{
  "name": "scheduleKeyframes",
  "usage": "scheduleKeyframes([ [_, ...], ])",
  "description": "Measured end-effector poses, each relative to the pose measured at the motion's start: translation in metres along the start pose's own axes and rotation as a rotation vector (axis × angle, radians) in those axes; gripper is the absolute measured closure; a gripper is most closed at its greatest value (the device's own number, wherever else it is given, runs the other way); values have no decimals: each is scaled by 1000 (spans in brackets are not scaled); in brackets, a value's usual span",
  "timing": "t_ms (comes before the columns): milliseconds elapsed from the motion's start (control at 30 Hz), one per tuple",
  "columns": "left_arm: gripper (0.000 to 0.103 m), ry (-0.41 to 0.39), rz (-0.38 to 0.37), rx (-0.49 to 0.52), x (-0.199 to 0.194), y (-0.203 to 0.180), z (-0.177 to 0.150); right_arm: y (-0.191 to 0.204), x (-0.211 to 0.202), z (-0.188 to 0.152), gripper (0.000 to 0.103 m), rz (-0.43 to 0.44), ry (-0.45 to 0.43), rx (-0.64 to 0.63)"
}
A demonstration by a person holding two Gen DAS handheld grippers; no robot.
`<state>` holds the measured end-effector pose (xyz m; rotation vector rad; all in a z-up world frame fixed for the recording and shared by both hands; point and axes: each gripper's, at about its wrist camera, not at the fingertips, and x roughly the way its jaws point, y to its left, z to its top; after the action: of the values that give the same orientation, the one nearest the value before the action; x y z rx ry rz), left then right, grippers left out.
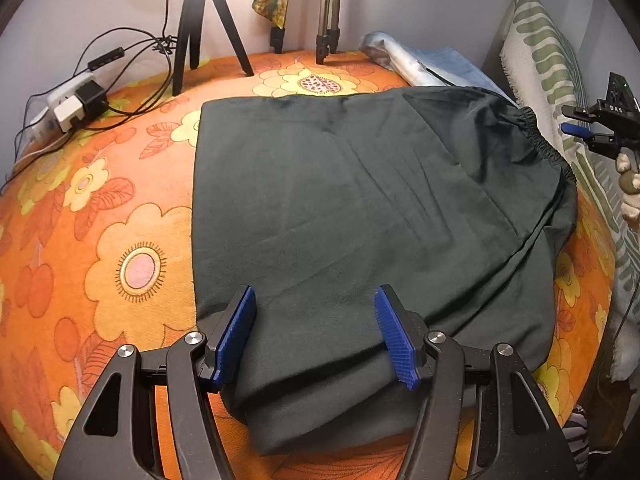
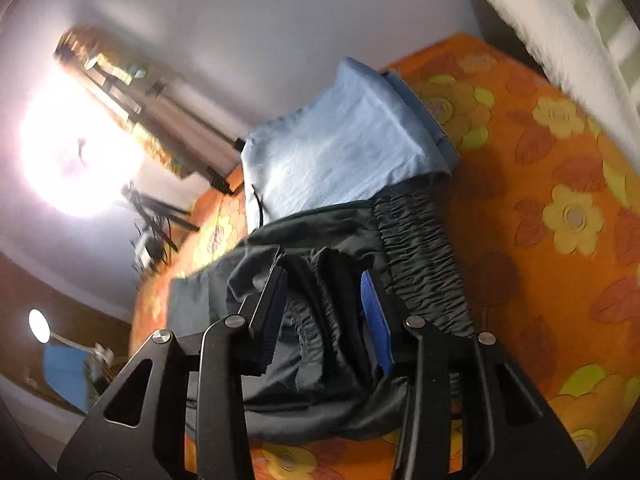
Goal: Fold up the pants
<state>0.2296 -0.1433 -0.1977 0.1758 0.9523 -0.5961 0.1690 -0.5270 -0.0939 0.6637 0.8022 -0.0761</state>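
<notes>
Dark green-black pants (image 1: pixel 352 208) lie folded flat on the orange flowered bedspread (image 1: pixel 100 240), elastic waistband (image 1: pixel 540 136) at the far right. My left gripper (image 1: pixel 316 336) is open, its blue pads over the near edge of the pants with cloth between the jaws. In the right wrist view my right gripper (image 2: pixel 324 312) hovers open over the bunched waistband (image 2: pixel 420 256) of the pants (image 2: pixel 304 360). The right gripper (image 1: pixel 576 130) also shows at the far right edge of the left wrist view, beside the waistband.
Two tripods (image 1: pixel 200 24) and a power strip with cables (image 1: pixel 72 104) stand at the back by the wall. Folded light blue cloth (image 2: pixel 344 140) lies beyond the waistband. A white and green patterned pillow (image 1: pixel 548 64) leans at the right.
</notes>
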Motion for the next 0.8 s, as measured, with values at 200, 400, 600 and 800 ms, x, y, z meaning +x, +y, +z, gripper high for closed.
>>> scheduleKeyframes([
  [200, 41, 2, -4, 25, -3, -7, -2, 36, 35, -9, 63, -69, 53, -154],
  [400, 41, 3, -6, 46, -7, -11, -6, 51, 66, 4, 64, -134, 58, -188],
  [600, 41, -3, -19, 38, -10, -10, -8, 58, 79, -2, 95, -248, 131, -298],
  [800, 41, 0, -15, 42, -11, -9, -11, 28, 60, 15, 88, -260, 86, -192],
])
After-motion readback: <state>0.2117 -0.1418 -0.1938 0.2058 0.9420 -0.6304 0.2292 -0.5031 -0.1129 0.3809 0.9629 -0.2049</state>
